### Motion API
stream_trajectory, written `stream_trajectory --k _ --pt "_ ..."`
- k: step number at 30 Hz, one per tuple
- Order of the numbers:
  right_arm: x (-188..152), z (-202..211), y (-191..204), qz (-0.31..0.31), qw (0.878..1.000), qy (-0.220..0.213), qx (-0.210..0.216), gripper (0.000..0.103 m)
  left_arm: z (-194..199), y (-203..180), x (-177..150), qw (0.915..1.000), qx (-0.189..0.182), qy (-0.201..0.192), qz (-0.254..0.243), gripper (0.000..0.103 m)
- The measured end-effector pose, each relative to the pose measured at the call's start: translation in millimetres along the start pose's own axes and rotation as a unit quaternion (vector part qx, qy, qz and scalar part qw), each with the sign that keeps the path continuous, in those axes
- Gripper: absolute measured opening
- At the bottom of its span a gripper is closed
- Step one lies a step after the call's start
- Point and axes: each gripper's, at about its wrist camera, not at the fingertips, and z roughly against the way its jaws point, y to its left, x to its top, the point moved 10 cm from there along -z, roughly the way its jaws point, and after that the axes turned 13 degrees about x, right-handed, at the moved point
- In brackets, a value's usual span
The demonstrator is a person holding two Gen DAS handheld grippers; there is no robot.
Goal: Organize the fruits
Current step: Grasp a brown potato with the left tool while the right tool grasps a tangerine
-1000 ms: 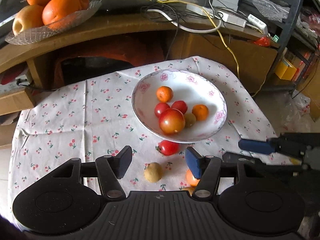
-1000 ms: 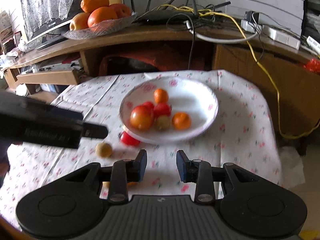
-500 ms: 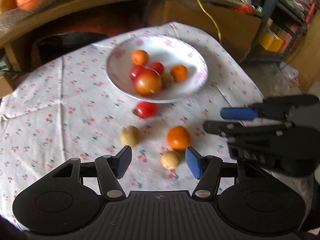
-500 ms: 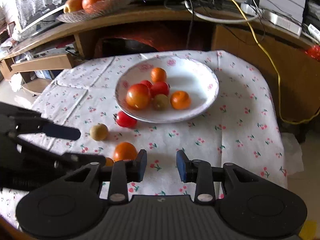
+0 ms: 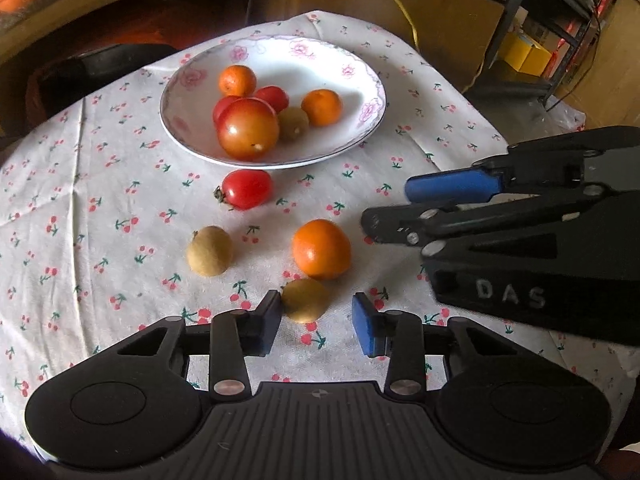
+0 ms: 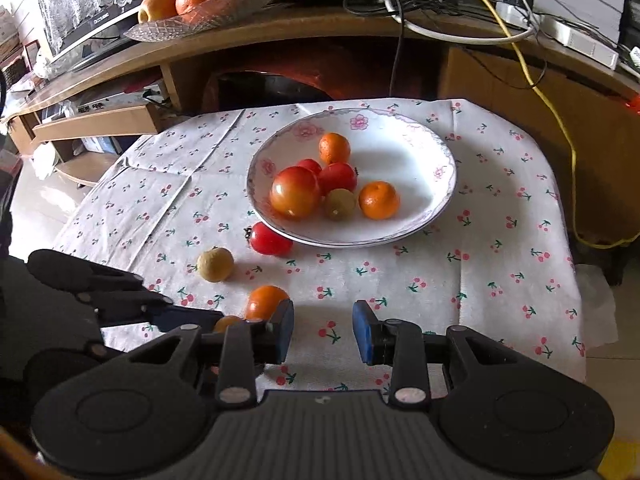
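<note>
Lying just ahead between the spread fingers of the left gripper (image 5: 316,322), hard by the left one, the small brown fruit (image 5: 305,299) sits on the bench, nearer this hand than the open, empty right gripper (image 6: 323,332).

My left hand-held gripper (image 5: 316,322) is matte black plastic: a ribbed centre plate with a small cross mark, two rounded lobes each bearing a shallow disc, and two linkage arms pinned by silver screws. Its fingers (image 5: 366,330) end in blue pads. My right hand-held gripper (image 6: 323,330) is built the same, black with blue pads and silver pivot screws. Seen from the side in the left view, its body carries raised letters reading "DAS".
</note>
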Motion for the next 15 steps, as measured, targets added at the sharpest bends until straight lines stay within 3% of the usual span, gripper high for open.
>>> stream_trajectory --k 2,15 --pt "0.4 -0.7 2.3 0.005 1.000 0.002 0.002 0.032 -0.5 0.6 0.1 1.0000 0.004 0.000 -0.002 0.034" --pt "8.4 1.3 9.2 0.011 0.999 0.005 0.030 0.032 10.6 18.1 -2.1 0.9996 0.024 0.013 -0.001 0.033"
